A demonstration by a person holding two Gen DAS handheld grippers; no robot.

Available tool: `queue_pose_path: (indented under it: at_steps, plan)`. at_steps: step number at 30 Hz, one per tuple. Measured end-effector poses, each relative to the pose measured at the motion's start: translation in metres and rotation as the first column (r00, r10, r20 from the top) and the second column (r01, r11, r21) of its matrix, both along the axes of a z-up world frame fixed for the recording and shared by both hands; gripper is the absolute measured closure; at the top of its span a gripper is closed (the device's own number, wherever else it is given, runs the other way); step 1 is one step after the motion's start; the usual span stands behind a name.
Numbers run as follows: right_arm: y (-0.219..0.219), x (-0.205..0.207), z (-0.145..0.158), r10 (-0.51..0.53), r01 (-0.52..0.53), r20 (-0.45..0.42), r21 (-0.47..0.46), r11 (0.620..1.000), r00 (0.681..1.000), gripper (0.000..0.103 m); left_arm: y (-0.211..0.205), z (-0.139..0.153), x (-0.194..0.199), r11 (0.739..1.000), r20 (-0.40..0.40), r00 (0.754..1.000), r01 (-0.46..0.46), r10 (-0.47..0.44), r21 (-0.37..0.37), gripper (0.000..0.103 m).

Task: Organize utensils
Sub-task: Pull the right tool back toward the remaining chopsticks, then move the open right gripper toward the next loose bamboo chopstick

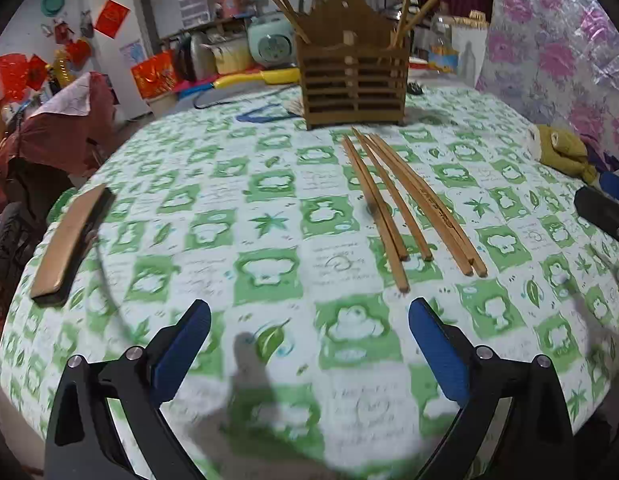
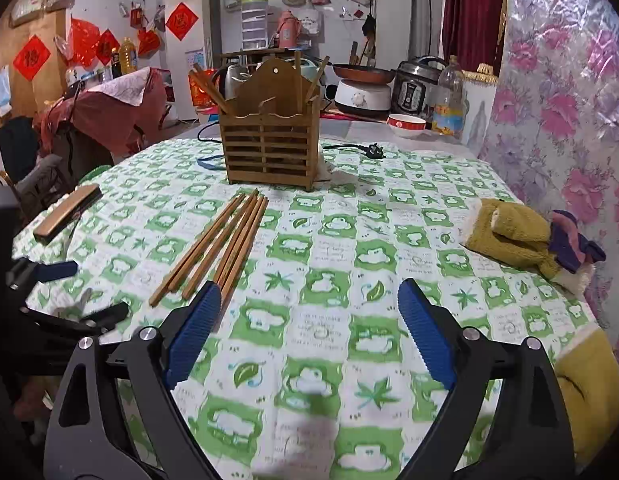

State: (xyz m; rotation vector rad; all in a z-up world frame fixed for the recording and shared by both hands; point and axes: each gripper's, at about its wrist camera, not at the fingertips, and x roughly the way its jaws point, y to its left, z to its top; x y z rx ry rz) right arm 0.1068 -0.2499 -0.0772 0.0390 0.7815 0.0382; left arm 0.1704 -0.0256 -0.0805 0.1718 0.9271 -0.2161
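Several wooden chopsticks (image 1: 405,204) lie side by side on the green-and-white tablecloth, in front of a slatted wooden utensil holder (image 1: 353,88) that has a few chopsticks standing in it. They also show in the right wrist view (image 2: 217,248), with the holder (image 2: 271,148) behind. My left gripper (image 1: 309,312) is open and empty, just short of the chopsticks' near ends. My right gripper (image 2: 309,292) is open and empty, to the right of the chopsticks.
A brown flat case (image 1: 69,244) lies near the table's left edge. A yellow-green plush toy (image 2: 517,240) lies at the right by the floral wall. A black plug and cord (image 2: 369,150), a bowl (image 2: 405,125) and kitchen appliances stand behind the holder.
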Motion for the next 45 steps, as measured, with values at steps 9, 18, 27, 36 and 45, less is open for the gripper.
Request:
queue_pose_path:
  at_steps: [9,18,27,36,45]
  plan:
    - [-0.013,0.026,-0.014,-0.010,0.012,-0.037,0.056,0.998,0.999,0.014,-0.018,-0.011,0.033,0.997,-0.117,0.990,0.073,-0.072,0.005,0.006]
    - [-0.012,0.039,-0.035,0.078,-0.063,-0.121,0.125,0.990,0.990,0.014,0.007,-0.015,0.060,0.992,-0.075,0.997,0.009,0.001,0.129,0.005]
    - [0.042,0.039,-0.052,0.267,-0.279,-0.212,-0.031,0.960,0.940,0.014,0.057,-0.017,0.081,0.979,-0.156,0.975,-0.176,0.159,-0.100,0.006]
    - [0.045,0.047,-0.061,0.273,-0.292,-0.280,-0.029,0.956,0.920,0.015,0.036,-0.022,0.079,0.996,-0.154,0.984,-0.090,0.087,-0.011,0.006]
    - [-0.024,0.056,-0.058,0.048,-0.010,-0.234,0.162,0.987,0.971,0.035,0.036,-0.023,0.078,0.996,-0.154,0.984,-0.091,0.089,-0.010,0.006]
